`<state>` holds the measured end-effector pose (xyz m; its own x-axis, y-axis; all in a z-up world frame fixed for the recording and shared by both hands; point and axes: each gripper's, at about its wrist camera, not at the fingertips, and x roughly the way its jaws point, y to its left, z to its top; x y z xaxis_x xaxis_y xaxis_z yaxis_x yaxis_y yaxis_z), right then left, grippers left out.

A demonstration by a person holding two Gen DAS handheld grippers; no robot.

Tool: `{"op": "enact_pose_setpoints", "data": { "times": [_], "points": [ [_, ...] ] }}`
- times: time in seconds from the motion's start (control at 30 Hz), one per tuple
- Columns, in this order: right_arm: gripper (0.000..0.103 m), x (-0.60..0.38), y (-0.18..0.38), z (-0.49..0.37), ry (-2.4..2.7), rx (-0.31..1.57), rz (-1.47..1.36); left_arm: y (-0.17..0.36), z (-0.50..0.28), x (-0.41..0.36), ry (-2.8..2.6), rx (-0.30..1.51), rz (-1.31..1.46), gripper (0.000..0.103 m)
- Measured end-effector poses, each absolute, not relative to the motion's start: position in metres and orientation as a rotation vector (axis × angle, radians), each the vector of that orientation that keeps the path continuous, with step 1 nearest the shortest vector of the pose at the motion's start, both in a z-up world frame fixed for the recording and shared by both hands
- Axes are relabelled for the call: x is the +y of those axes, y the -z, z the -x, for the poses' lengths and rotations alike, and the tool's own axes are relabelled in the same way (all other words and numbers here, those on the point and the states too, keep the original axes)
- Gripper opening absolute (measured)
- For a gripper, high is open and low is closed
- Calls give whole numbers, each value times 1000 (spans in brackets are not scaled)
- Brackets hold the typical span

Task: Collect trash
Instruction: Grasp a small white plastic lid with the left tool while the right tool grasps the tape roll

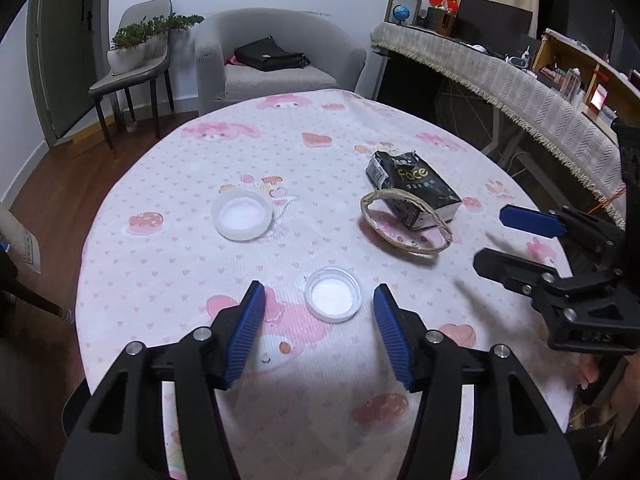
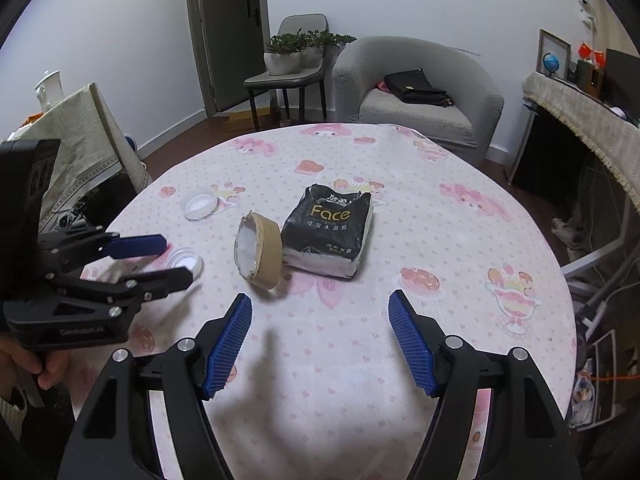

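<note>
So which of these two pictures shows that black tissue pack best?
The right wrist view: the tissue pack sits central, its front label facing the camera. The left wrist view shows it off to the right, partly behind the cardboard ring.

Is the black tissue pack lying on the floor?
No, the black tissue pack lies on the pink tablecloth, right beside the brown tape roll.

The pink-clothed table (image 1: 168, 216) carries two lids (image 1: 241, 214), a tape roll (image 2: 259, 255) and a tissue pack (image 2: 327, 236).
</note>
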<state>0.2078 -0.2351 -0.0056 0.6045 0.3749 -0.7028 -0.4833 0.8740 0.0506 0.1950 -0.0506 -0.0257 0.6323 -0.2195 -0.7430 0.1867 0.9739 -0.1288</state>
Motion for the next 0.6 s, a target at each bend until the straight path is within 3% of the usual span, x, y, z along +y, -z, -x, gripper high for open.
{"op": "enact_pose_setpoints", "data": {
  "times": [0.07, 0.23, 0.6],
  "points": [
    [72, -235, 6, -207, -506, 775, 160, 26, -197, -53, 230, 859, 33, 54],
    [72, -231, 5, -206, -526, 765, 184, 25, -198, -59, 240, 858, 14, 33],
    [70, -199, 5, -206, -572, 754, 259, 19, -191, -42, 225, 837, 61, 33]
  ]
}}
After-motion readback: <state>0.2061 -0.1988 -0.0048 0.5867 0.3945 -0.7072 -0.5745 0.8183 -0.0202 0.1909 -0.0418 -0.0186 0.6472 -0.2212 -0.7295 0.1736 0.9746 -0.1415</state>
